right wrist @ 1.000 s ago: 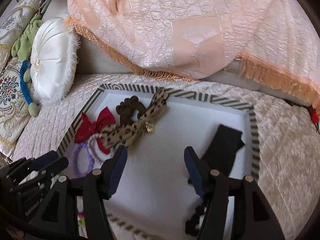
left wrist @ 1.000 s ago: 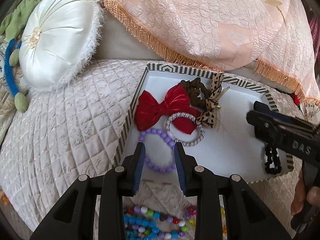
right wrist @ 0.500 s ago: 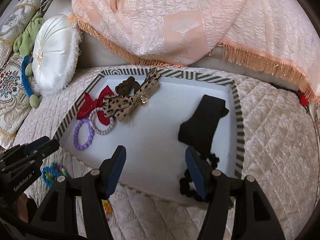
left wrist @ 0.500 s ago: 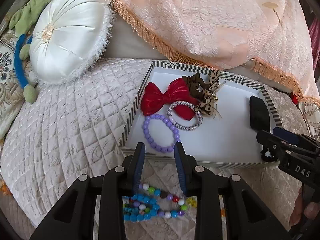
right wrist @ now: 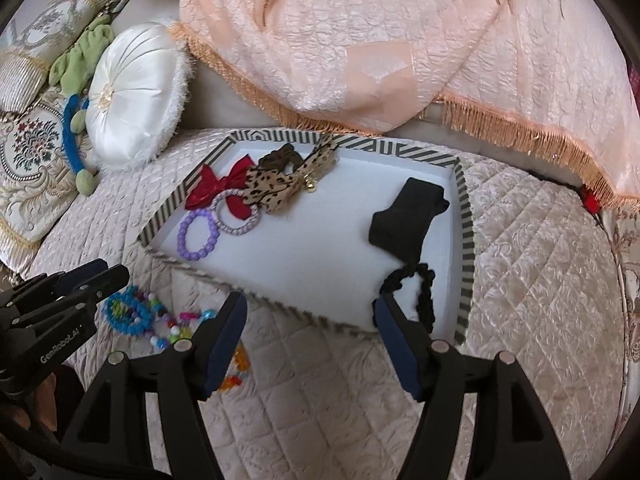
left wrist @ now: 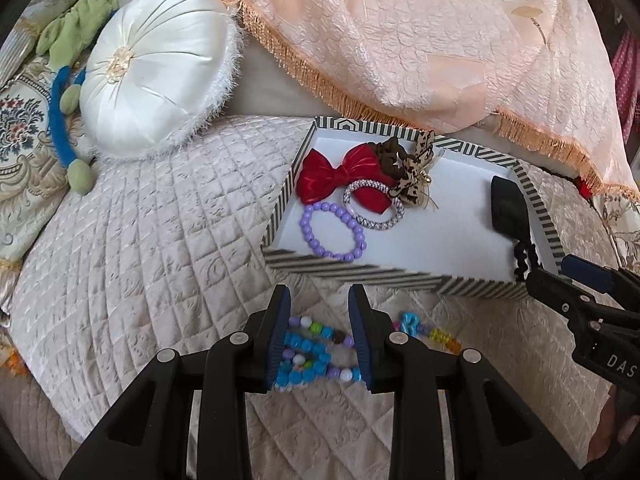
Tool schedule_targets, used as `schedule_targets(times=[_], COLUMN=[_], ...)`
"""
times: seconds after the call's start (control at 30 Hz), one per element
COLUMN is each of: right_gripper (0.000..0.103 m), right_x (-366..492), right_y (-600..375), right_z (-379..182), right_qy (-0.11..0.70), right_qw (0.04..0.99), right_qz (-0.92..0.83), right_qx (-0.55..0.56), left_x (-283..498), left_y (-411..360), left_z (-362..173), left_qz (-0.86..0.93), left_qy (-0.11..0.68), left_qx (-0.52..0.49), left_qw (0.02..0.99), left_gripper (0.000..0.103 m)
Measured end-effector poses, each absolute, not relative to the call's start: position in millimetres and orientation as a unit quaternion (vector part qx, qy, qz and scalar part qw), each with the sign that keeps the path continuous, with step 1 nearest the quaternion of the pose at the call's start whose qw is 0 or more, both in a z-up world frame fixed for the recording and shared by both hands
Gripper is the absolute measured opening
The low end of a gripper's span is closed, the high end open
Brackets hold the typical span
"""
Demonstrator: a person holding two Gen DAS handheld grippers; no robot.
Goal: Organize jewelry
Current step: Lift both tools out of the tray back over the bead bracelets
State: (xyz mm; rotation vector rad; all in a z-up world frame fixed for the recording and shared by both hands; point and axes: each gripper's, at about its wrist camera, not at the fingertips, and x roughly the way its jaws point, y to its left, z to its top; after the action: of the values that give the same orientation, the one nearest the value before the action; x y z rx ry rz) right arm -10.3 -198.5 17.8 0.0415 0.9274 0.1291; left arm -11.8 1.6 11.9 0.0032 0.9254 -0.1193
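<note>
One striped cardboard tray (right wrist: 465,216) on quilted bedding, holding two bows, three rings of beads or elastic, two black fabric pieces. Outside it, near its front edge, a tangle of glossy round blue beads (left wrist: 310,354) framed by the left gripper (left wrist: 320,334), spread and empty. Right gripper (right wrist: 312,340) opening, gripping nothing.

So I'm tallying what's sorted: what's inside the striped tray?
In the striped tray: red bow, leopard bow, brown scrunchie, purple bead bracelet, sparkly bracelet, black pouch, black scrunchie. Anything beneath them is hidden.

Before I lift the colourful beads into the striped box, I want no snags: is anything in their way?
Only the striped box's near wall stands between the colourful beads and its floor. Behind it, the purple bracelet lies left; the middle is bare.
</note>
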Motion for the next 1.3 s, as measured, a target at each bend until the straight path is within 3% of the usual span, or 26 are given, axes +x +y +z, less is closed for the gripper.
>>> schedule_targets(times=[0.73,1.3], right_gripper=[0.070,0.070], right_x=[-59,-49], right_y=[-177,-165], right_z=[11,-7], right_qy=[0.456,0.475], right_qw=[0.885,0.873], right_qz=[0.089,0.106], right_qx=[0.012,0.002], left_x=[-69,-43], left_y=[60,93], left_z=[3,-25], left_qz=[-0.046,-0.061], left_qy=[0.472,0.519], left_qx=[-0.038,-0.121], left_qw=[0.879,0.844], left_gripper=[0.019,0.019])
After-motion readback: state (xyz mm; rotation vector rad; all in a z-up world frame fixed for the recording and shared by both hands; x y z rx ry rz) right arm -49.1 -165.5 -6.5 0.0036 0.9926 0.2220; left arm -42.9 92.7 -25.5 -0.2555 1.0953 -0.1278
